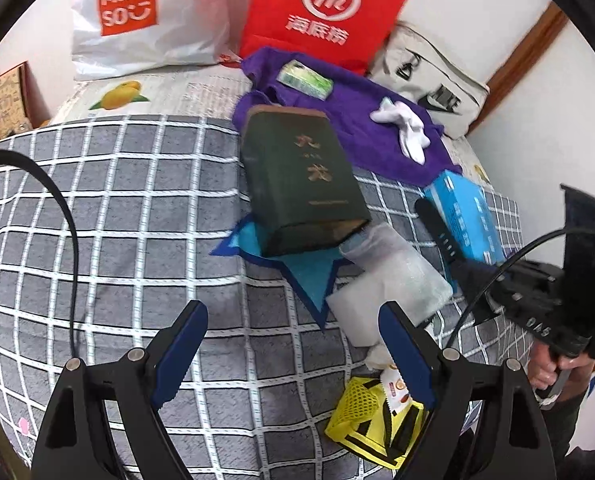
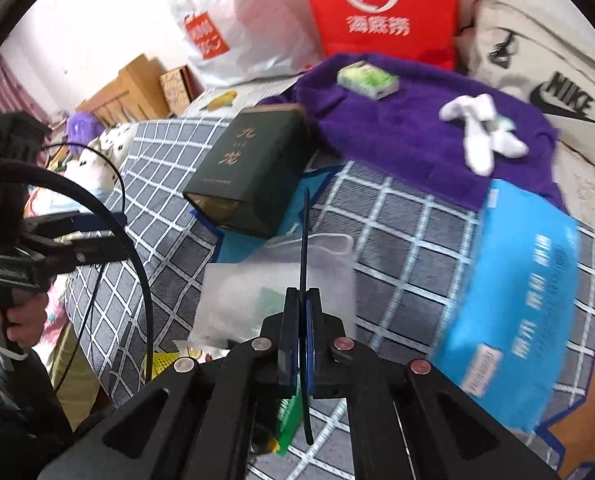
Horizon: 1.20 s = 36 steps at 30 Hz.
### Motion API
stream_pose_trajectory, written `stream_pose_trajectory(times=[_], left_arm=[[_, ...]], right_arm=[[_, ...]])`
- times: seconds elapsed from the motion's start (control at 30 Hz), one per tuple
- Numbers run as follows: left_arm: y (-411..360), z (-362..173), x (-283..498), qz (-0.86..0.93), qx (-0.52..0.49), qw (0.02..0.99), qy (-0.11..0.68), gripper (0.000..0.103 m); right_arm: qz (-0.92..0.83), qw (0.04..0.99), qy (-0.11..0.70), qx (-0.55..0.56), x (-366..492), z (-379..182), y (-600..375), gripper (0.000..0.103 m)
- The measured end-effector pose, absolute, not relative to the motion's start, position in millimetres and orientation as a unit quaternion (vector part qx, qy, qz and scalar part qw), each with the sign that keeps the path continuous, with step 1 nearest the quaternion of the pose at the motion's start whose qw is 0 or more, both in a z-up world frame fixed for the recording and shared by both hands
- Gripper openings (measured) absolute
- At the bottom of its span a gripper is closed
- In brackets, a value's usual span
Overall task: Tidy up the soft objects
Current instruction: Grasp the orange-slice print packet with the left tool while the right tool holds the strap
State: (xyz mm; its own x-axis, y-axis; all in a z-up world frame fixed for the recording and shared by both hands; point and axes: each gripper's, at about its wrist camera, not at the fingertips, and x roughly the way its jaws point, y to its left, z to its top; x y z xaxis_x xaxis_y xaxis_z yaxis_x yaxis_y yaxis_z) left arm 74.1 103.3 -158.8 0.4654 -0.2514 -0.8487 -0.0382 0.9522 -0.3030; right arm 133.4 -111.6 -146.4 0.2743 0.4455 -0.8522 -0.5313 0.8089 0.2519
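My left gripper [image 1: 293, 344] is open and empty above the grey checked bedcover [image 1: 117, 220]. My right gripper [image 2: 303, 300] is shut on a thin black strap [image 2: 305, 248] that runs forward between its pads; the strap shows in the left wrist view [image 1: 441, 232] as a black band. A purple towel [image 2: 397, 128] lies at the back with white socks [image 2: 481, 128] and a green tissue pack [image 2: 367, 78] on it. A bubble-wrap pouch [image 1: 389, 280] lies just ahead of both grippers.
A dark green box [image 1: 301, 176] rests on a blue star mat [image 1: 313, 280]. A blue box [image 2: 513, 300] sits right. A yellow mesh pouch [image 1: 373, 420], red bag [image 1: 321, 8], white Miniso bag [image 1: 137, 16] and Nike tote [image 2: 545, 92] surround.
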Motion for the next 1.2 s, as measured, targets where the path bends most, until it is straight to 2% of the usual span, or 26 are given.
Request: stream_pose_trajectory(times=[0.23, 0.47, 0.67, 0.73, 0.8, 0.9, 1.0, 1.2], left_arm=[[75.4, -168.8, 71.8, -0.104, -0.132, 0.829, 0.533, 0.087], [26.2, -184.2, 62.0, -0.108, -0.056, 0.825, 0.552, 0.087], [-0.3, -201.0, 54.1, -0.113, -0.03, 0.812, 0.573, 0.087], [-3.6, -205.5, 54.8, -0.113, -0.031, 0.81, 0.575, 0.079], [-4.3, -205.8, 53.6, -0.11, -0.029, 0.814, 0.569, 0.046], [2.0, -200.9, 52.6, -0.123, -0.049, 0.816, 0.562, 0.029], [10.7, -189.7, 48.6, -0.131, -0.058, 0.827, 0.544, 0.021], [29.2, -168.4, 42.5, -0.108, -0.04, 0.848, 0.518, 0.019]], right_arm=[[0.279, 0.815, 0.508, -0.016, 118.9, -129.6, -147.3, 0.003], [0.252, 0.833, 0.493, -0.008, 102.5, -120.2, -177.9, 0.003], [0.238, 0.836, 0.494, 0.009, 94.2, -122.4, -197.9, 0.003], [0.235, 0.836, 0.496, 0.016, 92.5, -125.2, -202.2, 0.003], [0.232, 0.835, 0.498, 0.021, 90.9, -127.9, -205.3, 0.003], [0.23, 0.836, 0.498, 0.025, 89.9, -129.2, -208.3, 0.003], [0.23, 0.837, 0.496, 0.03, 89.2, -129.2, -211.1, 0.003], [0.233, 0.838, 0.492, 0.029, 87.8, -127.6, -211.0, 0.003]])
